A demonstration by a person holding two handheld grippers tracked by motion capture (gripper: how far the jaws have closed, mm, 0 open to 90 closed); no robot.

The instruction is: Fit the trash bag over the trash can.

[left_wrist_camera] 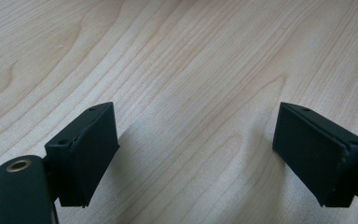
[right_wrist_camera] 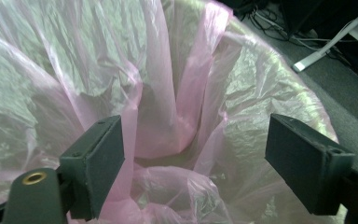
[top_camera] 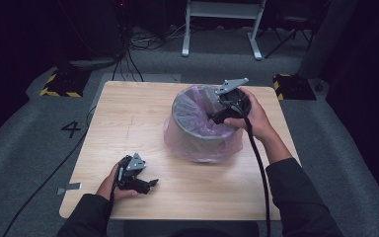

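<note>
A round grey bin (top_camera: 197, 136) lined with a thin pink plastic bag (right_wrist_camera: 177, 93) stands on the wooden table (top_camera: 128, 113), right of centre. My right gripper (top_camera: 213, 117) reaches over the bin's right rim and points down into it. In the right gripper view its jaws (right_wrist_camera: 196, 154) stand wide open over the crumpled liner, and the pads press on nothing. My left gripper (top_camera: 153, 183) lies low near the table's front left, apart from the bin. Seen in the left gripper view (left_wrist_camera: 196, 149), it is open, with bare wood (left_wrist_camera: 177, 56) between the pads.
The bag hangs loosely over the bin's outer wall. Grey carpet surrounds the table, with a "4" mark (top_camera: 71, 129) and a tape strip (top_camera: 69, 187) at the left. Cables, white frame legs (top_camera: 222, 29) and yellow-black striped feet (top_camera: 61, 85) (top_camera: 293, 86) lie beyond the far edge.
</note>
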